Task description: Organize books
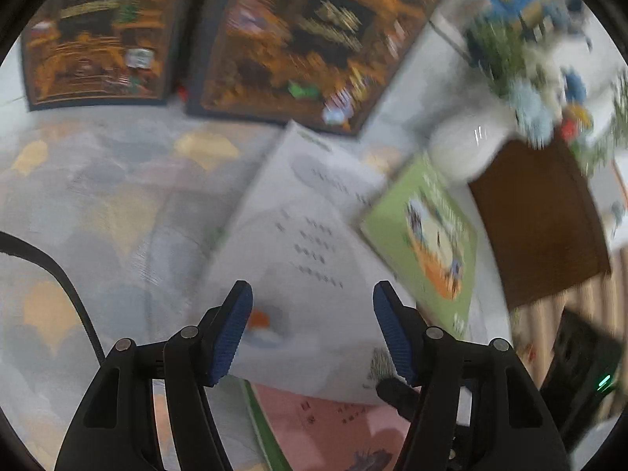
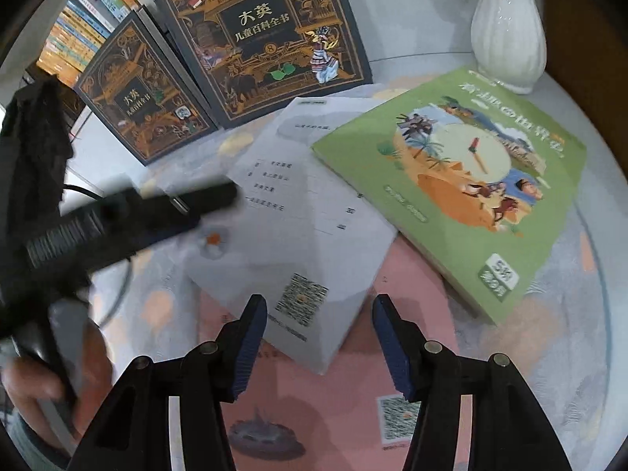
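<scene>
Through my left wrist camera, blurred, my left fingers [image 1: 313, 329] stand apart above the white book [image 1: 310, 259], with nothing clamped between them. The white book lies flat on the patterned surface [image 1: 98, 204], overlapping a pink book [image 1: 329, 428] below it and touching the green book [image 1: 428, 231] on its right. Two dark encyclopedia volumes [image 1: 306, 43] stand upright at the back.

Through my right wrist camera, my right fingers [image 2: 320, 343] are also apart and grip nothing; they hover over the near corner of the white book [image 2: 306, 212] and the pink book [image 2: 333, 400] under it. The green book [image 2: 471, 180] lies flat beside them, near a white vase [image 2: 508, 35]. My left tool [image 2: 117, 216] reaches in from the left.
</scene>
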A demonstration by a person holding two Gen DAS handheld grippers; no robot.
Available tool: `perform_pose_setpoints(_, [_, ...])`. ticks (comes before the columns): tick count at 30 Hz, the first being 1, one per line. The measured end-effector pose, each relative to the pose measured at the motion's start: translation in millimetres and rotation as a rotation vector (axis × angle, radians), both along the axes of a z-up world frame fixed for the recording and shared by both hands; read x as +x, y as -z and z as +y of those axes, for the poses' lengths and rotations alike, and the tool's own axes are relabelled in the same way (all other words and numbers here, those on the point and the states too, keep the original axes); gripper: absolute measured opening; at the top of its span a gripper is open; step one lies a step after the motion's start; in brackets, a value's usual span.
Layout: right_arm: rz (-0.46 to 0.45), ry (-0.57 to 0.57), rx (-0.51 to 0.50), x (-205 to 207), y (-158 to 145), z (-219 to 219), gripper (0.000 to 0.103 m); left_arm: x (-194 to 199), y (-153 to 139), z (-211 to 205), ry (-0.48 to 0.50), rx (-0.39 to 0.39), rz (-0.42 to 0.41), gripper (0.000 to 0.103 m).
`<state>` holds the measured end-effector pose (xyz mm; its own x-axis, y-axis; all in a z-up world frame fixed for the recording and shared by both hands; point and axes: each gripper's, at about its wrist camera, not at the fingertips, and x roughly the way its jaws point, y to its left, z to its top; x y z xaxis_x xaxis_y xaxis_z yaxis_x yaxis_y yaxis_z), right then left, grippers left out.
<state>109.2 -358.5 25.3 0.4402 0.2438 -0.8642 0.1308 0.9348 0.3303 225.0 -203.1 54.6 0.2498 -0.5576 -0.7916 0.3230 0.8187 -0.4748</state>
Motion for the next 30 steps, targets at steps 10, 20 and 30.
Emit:
perform_pose_setpoints(10, [0.01, 0.027, 0.052, 15, -1, -5, 0.065, 26, 29, 0, 0.023, 0.062, 0.071, 0.063])
perform_pose_setpoints(20, [0.028, -0.042, 0.058, -7, -2, 7, 0.071, -41, 28, 35, 0.015, 0.059, 0.084, 0.063])
perform_pose_setpoints(30, [0.135, -0.24, 0.152, -126, 5, 51, 0.07, -179, 27, 118, -0.056, 0.074, 0.194, 0.063])
